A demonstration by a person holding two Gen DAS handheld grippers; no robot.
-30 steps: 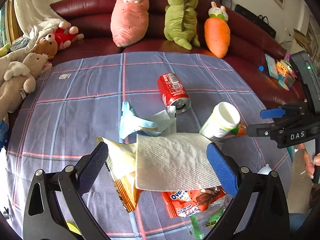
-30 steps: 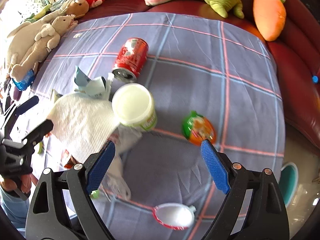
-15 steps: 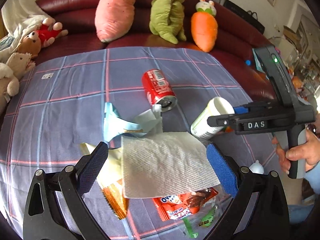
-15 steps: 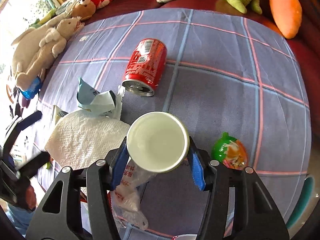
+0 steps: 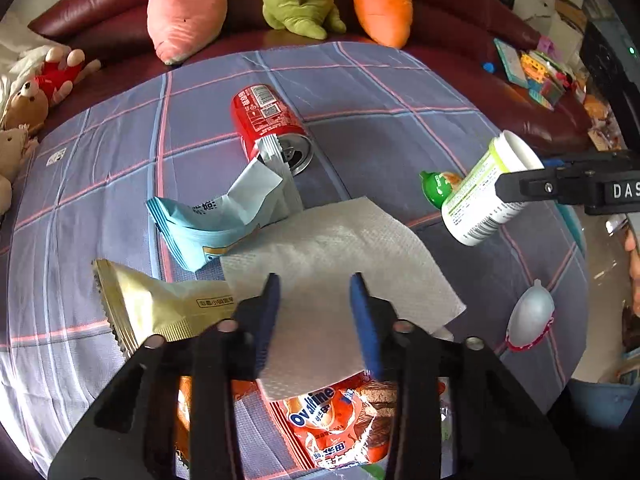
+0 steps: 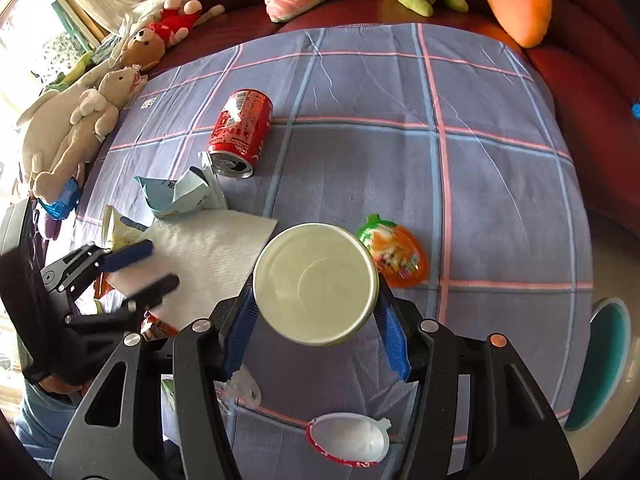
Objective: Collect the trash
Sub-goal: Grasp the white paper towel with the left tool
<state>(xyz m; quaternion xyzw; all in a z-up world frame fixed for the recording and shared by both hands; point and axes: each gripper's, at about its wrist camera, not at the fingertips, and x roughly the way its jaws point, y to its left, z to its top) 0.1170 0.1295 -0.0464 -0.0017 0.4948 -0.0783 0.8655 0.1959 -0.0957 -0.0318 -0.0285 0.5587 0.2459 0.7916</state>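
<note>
- Right hand-held gripper (image 6: 316,320) has the white cup (image 6: 316,284) clamped and lifted off the bench (image 6: 480,180).
- Left hand-held gripper (image 5: 316,312) just narrowed over the paper towel (image 5: 340,248); pads aren't pinching it yet.
- Next, I'd guess: pinch the towel, then bin both.

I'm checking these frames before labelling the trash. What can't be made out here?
- Left wrist view: whether the left gripper pinches the paper towel; its fingers hide the contact.
- Same view: the Ovaltine wrapper, partly under the towel and gripper.
- Right wrist view: the yogurt cup label; only its open mouth faces the camera.
- Right wrist view: the left gripper is motion-blurred.
</note>
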